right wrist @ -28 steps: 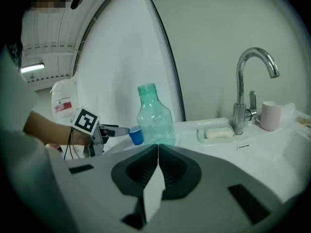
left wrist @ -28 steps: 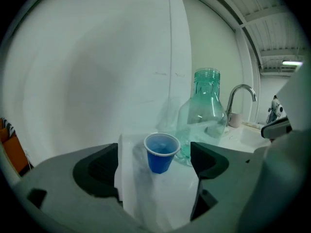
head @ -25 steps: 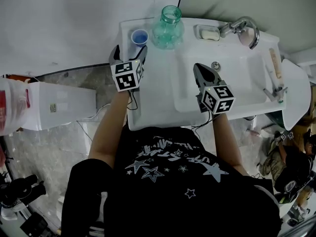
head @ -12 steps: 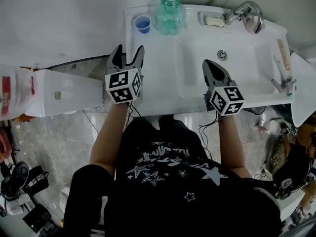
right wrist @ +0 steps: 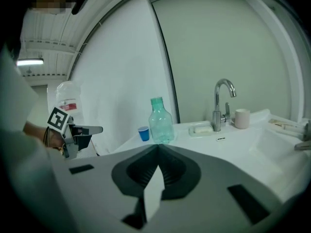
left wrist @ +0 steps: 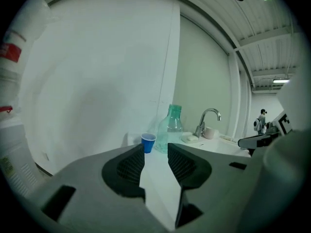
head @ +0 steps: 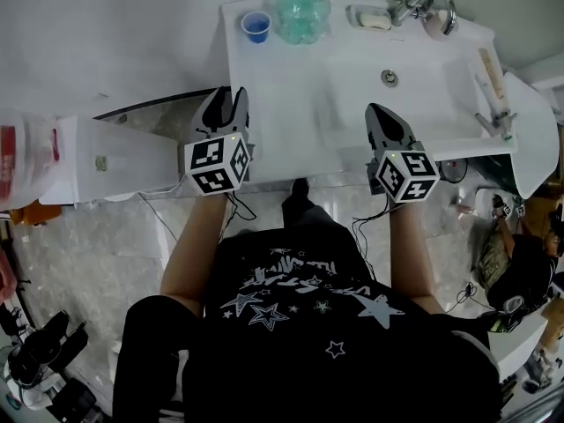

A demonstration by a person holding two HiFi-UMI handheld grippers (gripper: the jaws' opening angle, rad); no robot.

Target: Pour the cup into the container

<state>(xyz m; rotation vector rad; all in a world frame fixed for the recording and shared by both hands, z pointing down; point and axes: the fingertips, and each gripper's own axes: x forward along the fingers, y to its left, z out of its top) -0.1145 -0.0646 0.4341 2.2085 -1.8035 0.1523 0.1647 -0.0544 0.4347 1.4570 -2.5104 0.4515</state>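
A small blue cup (head: pixel 256 26) stands at the back left corner of the white sink counter (head: pixel 282 104), beside a clear green bottle (head: pixel 305 7) with no cap. Both grippers hover near the counter's front edge, well short of them. My left gripper (head: pixel 229 97) is closing, with a narrow gap and nothing between its jaws; along them I see the cup (left wrist: pixel 148 142) and the bottle (left wrist: pixel 174 127) far ahead. My right gripper (head: pixel 377 109) is shut and empty, and it points toward the bottle (right wrist: pixel 161 122) and the cup (right wrist: pixel 143 133).
A chrome tap (head: pixel 423 3), a soap dish (head: pixel 368 18) and a pale mug (head: pixel 436 25) line the back of the basin (head: pixel 388 77). A white plastic box (head: pixel 106 161) stands on the floor to the left. Clutter lies at the right.
Both grippers have drawn back from the cup and bottle to the counter's front edge. The left jaws, wide apart before, have narrowed. The right jaws stay shut.
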